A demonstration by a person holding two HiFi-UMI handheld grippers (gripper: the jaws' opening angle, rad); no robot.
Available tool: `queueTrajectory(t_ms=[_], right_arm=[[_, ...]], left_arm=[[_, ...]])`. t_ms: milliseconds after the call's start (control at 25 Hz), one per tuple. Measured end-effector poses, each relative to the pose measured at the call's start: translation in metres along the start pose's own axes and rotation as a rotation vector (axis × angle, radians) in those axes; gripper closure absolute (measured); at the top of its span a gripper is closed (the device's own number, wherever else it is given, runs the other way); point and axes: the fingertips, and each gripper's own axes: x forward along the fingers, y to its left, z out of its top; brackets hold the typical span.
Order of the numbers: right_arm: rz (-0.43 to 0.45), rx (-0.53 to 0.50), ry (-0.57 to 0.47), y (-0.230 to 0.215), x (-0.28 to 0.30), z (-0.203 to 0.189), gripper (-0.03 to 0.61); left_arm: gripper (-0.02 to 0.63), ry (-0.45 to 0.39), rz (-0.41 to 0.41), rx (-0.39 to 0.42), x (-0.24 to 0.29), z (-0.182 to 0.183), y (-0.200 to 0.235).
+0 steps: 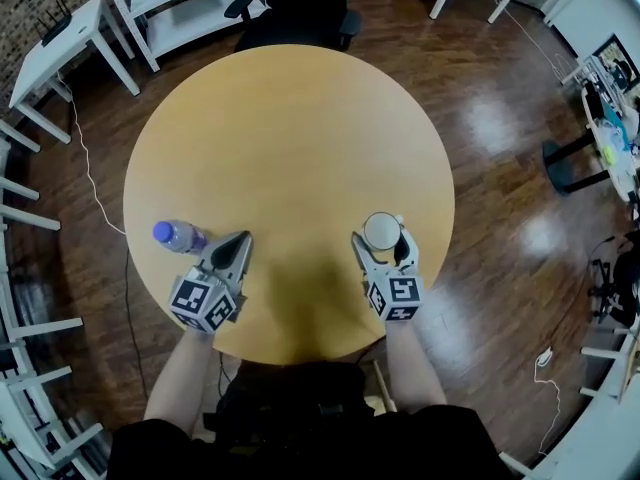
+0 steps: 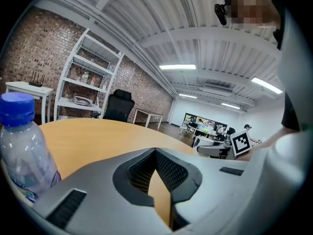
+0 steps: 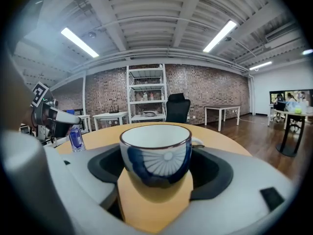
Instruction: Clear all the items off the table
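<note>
A white cup [image 1: 380, 230] with a blue pattern [image 3: 155, 161] stands on the round wooden table [image 1: 290, 138] near its front edge. My right gripper [image 1: 382, 238] holds its jaws wide around the cup, pads against its sides, handle pointing to the far right. A clear water bottle [image 1: 178, 235] with a blue cap stands upright at the front left. My left gripper [image 1: 242, 238] rests just right of the bottle, shut and empty, not touching it. In the left gripper view the bottle [image 2: 22, 146] stands at the left of the closed jaws [image 2: 155, 152]. The right gripper view shows the bottle [image 3: 75, 137] small at the left.
A black office chair [image 1: 300, 8] stands behind the table's far edge. A white shelf unit [image 1: 190, 8] and white side tables [image 1: 60, 48] stand beyond on the wooden floor. The person stands against the table's near edge [image 1: 300, 353].
</note>
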Motion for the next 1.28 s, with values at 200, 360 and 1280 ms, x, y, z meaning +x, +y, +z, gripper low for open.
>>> queueTrajectory(t_ms=[200,360,1280], right_arm=[[0.030,0.010,0.032,0.001,0.026,-0.020,0.178],[0.045,-0.002,0.041,0.001,0.041,-0.031,0.177],[-0.010,0.008,-0.027,0.005,0.054,-0.051,0.170]], left_arm=[[0.614,0.045,0.036,-0.025,0.004,-0.016,0.010],[0.614,0.079,0.046,-0.041,0.010,-0.035,0.018],[0.614,0.137,0.009,-0.101,0.020,-0.061,0.022]])
